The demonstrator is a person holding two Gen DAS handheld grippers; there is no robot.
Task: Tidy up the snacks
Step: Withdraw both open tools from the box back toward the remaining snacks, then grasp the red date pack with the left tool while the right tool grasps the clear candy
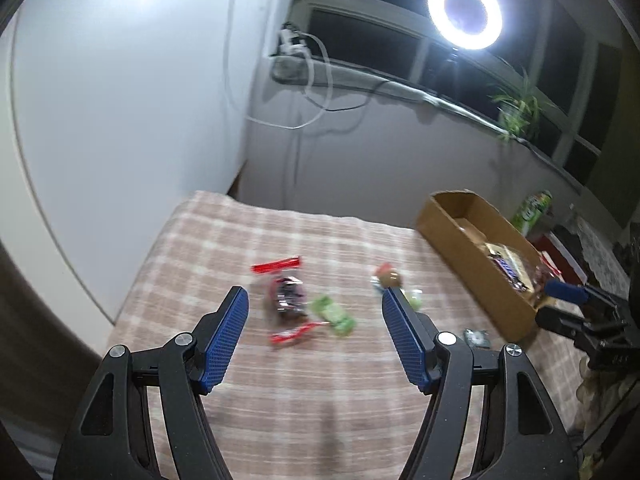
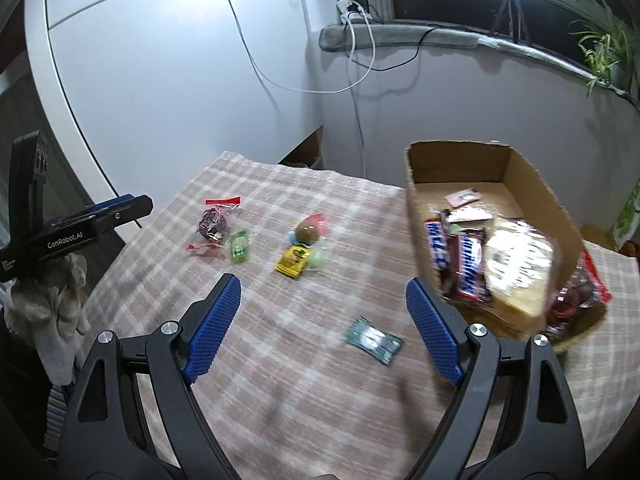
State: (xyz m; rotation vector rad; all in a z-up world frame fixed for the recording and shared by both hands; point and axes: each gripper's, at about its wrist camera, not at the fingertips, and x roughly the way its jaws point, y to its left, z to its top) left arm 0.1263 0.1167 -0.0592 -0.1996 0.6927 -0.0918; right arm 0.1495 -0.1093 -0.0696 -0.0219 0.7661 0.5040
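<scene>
Loose snacks lie on the checked tablecloth [image 2: 280,380]. A dark candy bag with red ends [image 1: 286,296] and a light green packet [image 1: 334,314] lie beyond my open left gripper [image 1: 315,300], which hovers above the cloth with nothing between its fingers. My right gripper [image 2: 323,284] is also open and empty. A dark green packet [image 2: 374,340] lies on the cloth between and below its fingers. Farther off sit a yellow packet [image 2: 294,260] and a brown ball snack [image 2: 307,232]. The cardboard box [image 2: 416,216] at the right holds chocolate bars [image 2: 468,256] and bags.
The left gripper [image 2: 136,205] shows at the left edge of the right wrist view, the right gripper [image 1: 554,304] beside the box [image 1: 472,248] in the left wrist view. White walls, hanging cables [image 2: 360,60], a ring light [image 1: 464,12] and a windowsill plant [image 2: 604,48] stand behind.
</scene>
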